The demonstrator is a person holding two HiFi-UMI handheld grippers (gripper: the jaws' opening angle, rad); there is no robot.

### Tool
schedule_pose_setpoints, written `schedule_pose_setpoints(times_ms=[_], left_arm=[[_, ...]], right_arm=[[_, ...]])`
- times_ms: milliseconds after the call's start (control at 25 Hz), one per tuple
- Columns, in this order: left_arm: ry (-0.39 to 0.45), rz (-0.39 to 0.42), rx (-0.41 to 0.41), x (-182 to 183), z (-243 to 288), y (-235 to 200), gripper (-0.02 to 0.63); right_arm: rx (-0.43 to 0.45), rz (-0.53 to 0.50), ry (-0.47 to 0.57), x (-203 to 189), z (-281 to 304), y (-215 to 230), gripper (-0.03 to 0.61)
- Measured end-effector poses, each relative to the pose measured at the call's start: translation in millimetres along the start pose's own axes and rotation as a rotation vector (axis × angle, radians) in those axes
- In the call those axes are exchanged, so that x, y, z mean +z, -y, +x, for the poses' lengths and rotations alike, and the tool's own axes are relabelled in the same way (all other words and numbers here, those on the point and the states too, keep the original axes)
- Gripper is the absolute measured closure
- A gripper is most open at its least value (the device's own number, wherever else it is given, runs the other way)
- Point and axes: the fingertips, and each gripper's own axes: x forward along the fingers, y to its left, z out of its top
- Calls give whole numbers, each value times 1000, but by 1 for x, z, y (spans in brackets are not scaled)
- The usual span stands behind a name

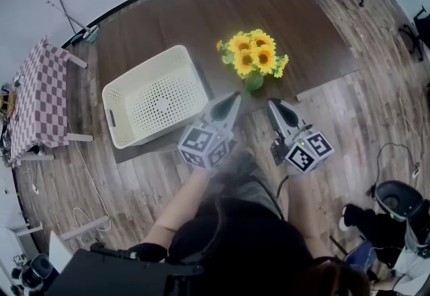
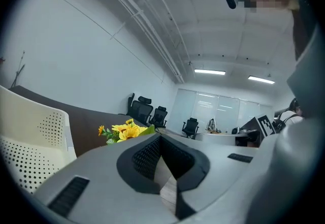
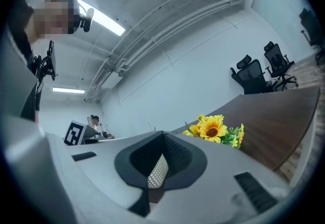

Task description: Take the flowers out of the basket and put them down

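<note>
On the surface (image 1: pixel 201 16), flowers (image 1: pixel 253 56) rest beside the basket (image 1: pixel 161 100). Left gripper (image 1: pixel 233 99) and right gripper (image 1: pixel 271 105) hover — fingers clenched, empty.

yellow flowers (image 1: pixel 254 54) beside empty white basket (image 1: pixel 156 95)

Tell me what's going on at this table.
A person stands at the dark wooden table with a two-jaw gripper in each hand. The left gripper and the right gripper are both shut and hold nothing, and they point toward the table's near edge. The bunch of yellow sunflowers sits on the tabletop, out of the white perforated basket, which is empty and stands to the flowers' left in the head view.
</note>
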Motion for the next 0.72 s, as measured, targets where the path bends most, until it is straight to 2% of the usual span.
schedule_pose_setpoints(times_ms=[320,720], left_arm=[[-5,18,-41,-18,-39,27,614],[51,47,3,-15,-64,36,614]], right_arm=[[-58,-58,6,-16,-27,-34,577],[-139,-185,38,-22,-37,-70,577]])
